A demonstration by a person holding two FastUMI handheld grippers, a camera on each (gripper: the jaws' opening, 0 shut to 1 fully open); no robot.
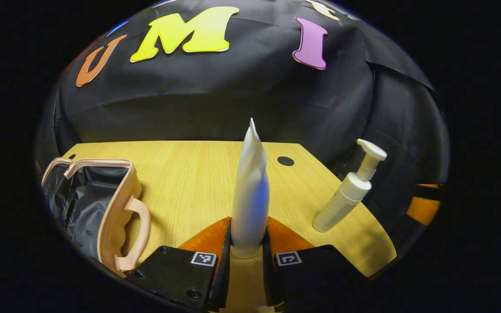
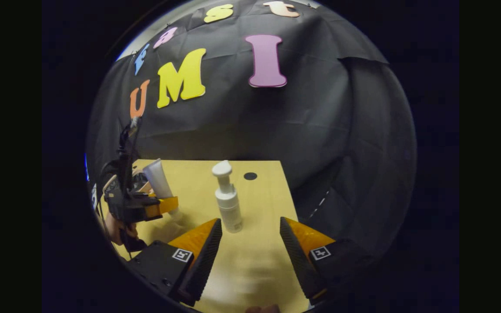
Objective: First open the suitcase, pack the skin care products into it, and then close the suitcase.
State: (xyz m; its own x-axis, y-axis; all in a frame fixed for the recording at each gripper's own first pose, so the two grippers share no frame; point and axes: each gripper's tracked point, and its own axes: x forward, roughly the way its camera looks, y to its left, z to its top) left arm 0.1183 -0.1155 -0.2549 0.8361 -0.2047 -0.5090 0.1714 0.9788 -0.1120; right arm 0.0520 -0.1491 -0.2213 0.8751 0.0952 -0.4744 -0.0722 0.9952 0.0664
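Observation:
My left gripper (image 1: 247,237) is shut on a white tube (image 1: 250,191) that stands upright between its fingers, cap end down. The open suitcase (image 1: 102,204), beige with a dark lining and a beige handle, lies at the table's left edge. A white pump bottle (image 1: 348,191) stands on the table to the right. In the right gripper view my right gripper (image 2: 250,232) is open, just short of the pump bottle (image 2: 228,198). Farther left there, the left gripper (image 2: 163,208) holds the white tube (image 2: 158,178) above the table, with a hand below it.
The wooden table (image 1: 189,182) has a small dark round hole (image 1: 285,161) near its far right corner. Its right edge runs close behind the pump bottle. The black cloth wall hangs directly behind the table.

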